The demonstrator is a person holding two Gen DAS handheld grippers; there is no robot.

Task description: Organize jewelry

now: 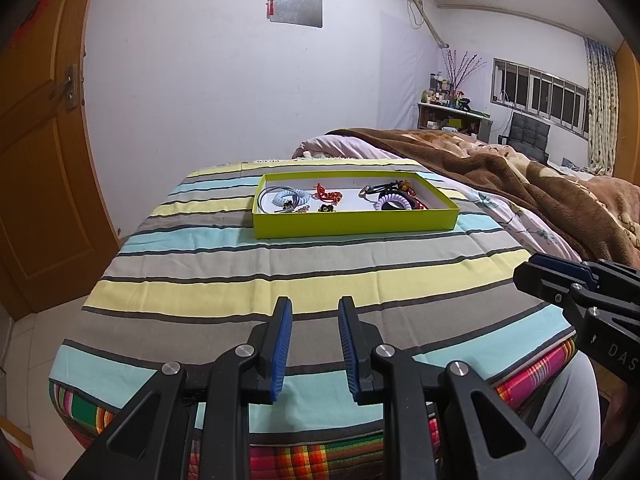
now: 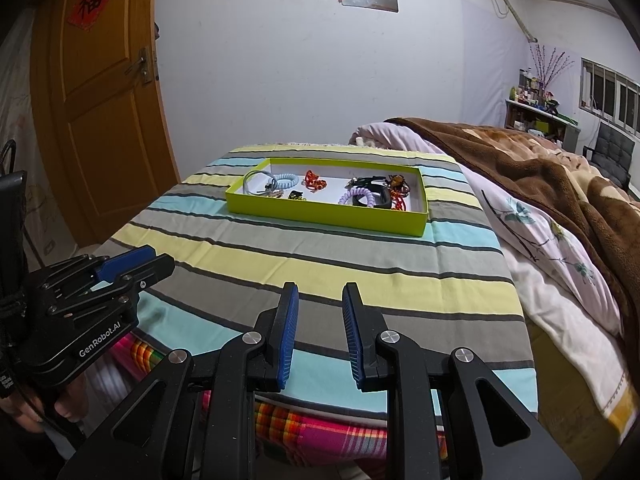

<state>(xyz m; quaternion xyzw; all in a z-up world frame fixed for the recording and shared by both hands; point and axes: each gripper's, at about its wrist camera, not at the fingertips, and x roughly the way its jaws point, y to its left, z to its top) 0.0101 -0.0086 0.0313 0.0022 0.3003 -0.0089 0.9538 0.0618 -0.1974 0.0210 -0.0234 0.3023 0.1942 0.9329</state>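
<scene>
The lime-green tray (image 1: 356,224) of jewelry (image 2: 320,190) sat on the striped cloth (image 1: 280,280) at the bed's foot, well beyond both grippers. The left gripper (image 1: 314,312) and right gripper (image 2: 320,300) hung near the cloth's edge, jaws parted and empty.

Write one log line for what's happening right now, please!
stage: start | left tongs: open, empty | right tongs: open, empty | jewelry: in green tray on striped cloth

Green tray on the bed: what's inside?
Inside the green tray: a light-blue coil band, red knotted cord, lilac coil band, a black band and small charms. The near wall hides the floor strip behind it, and the right-hand pile overlaps itself.
</scene>
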